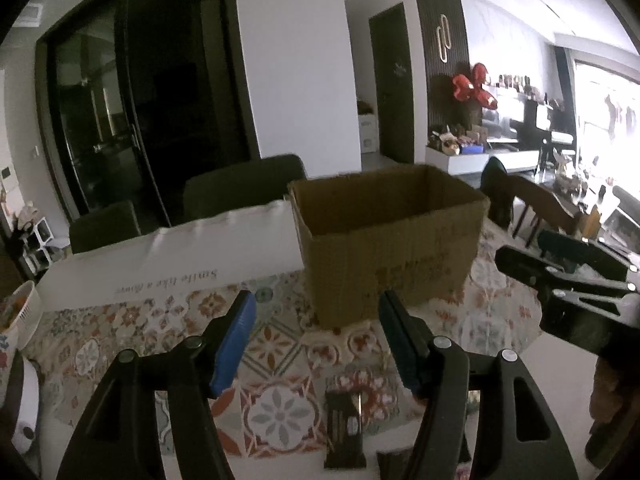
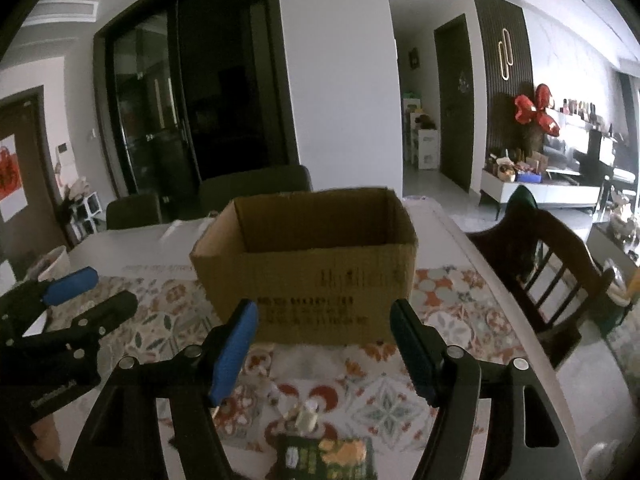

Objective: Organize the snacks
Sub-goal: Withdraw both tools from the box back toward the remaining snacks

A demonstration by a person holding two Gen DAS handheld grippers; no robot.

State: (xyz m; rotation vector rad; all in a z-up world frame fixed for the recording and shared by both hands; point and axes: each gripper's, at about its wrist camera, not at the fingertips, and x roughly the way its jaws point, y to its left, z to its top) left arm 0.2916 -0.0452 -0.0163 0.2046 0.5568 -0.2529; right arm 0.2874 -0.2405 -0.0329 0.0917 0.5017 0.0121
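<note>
hovering low over the patterned tablecloth (image 1: 280, 344), the left gripper (image 1: 316, 344) is spreading its blue pads (image 1: 234, 344) wide with nothing between them, and the right gripper (image 2: 324, 348) is doing the same beside it, jaws parted and empty. nearest the left gripper a dark snack bar wrapper (image 1: 345, 428) is lying flat on the cloth just below the fingertips, with a second dark packet (image 1: 394, 464) peeking in at the bottom edge. nearest the right gripper a green snack packet (image 2: 328, 458) is lying on the cloth, and a small pale wrapped item (image 2: 306, 420) is sitting just beyond it; what that item is cannot be told. further on, an open cardboard box (image 2: 304, 276) is standing upright in the middle of the table, and as far as its inside is showing, nothing is in it. a white printed box (image 1: 172, 256) is lying beside it on the left. dark chairs (image 1: 244, 184) are standing behind the table.

judging by this, the sorting is only beginning: the snacks are waiting on the table and the first pick is not yet made. the next move is probably calling for a tilt down onto a flat packet, a close across its narrow width, then a lift over the box rim.
</note>
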